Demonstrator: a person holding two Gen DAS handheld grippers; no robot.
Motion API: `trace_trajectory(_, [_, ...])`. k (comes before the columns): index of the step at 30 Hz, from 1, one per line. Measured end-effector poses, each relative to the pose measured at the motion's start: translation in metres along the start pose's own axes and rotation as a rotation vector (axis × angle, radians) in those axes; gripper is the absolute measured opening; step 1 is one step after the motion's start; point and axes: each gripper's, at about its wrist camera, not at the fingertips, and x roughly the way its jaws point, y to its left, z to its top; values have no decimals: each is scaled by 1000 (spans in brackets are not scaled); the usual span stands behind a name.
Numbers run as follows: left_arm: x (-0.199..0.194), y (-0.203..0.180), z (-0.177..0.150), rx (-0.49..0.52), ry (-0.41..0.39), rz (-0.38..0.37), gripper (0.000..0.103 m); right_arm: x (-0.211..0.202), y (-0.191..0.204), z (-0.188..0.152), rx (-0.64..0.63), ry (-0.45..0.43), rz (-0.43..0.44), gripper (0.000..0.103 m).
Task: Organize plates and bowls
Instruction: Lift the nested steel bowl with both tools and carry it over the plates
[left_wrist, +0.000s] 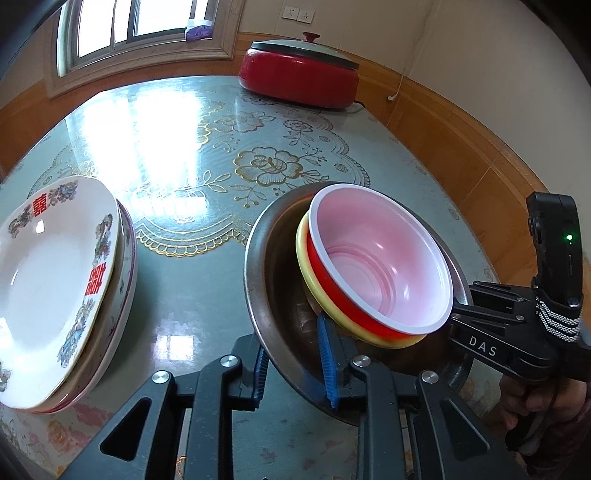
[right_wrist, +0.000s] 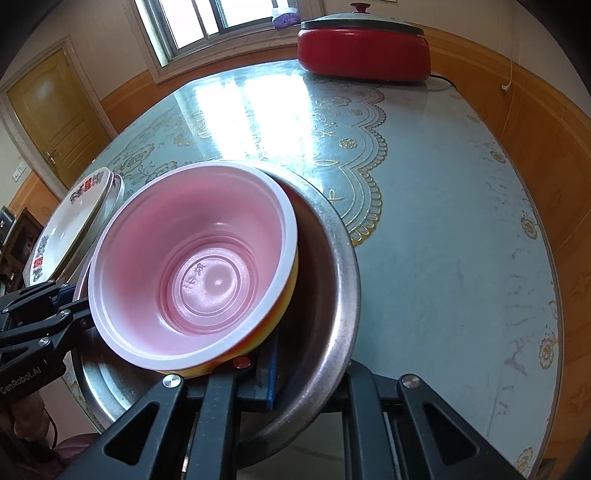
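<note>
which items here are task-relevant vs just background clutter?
Task items:
- steel basin, rim between the fingers of the left gripper and right gripper
- red plastic bowl nested in a yellow bowl, inside the basin
- stack of decorated plates

Just lying about:
- red electric pot with lid
- purple packet on the windowsill

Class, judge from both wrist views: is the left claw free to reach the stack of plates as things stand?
Probably not yet: the left claw straddles the rim of the metal bowl. The plates sit apart, with bare table between.
</note>
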Motion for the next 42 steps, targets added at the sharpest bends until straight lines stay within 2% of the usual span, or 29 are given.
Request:
trace_trajectory(14, [-14, -7, -1, 13, -38, 19, 25, -14, -4, -4, 14, -27, 26, 11])
trace_trajectory(22, [-30, -9, 5, 16, -78, 41, 25, -23, -1, 6, -1, -57, 54, 11])
trace_trajectory(38, [-39, -1, 15, -8, -104, 99, 24, -20, 7, 24, -38, -79, 117, 11])
trace_trajectory(42, [-39, 5, 19, -11, -108, 94, 24, -21, 11, 27, -40, -79, 114, 11])
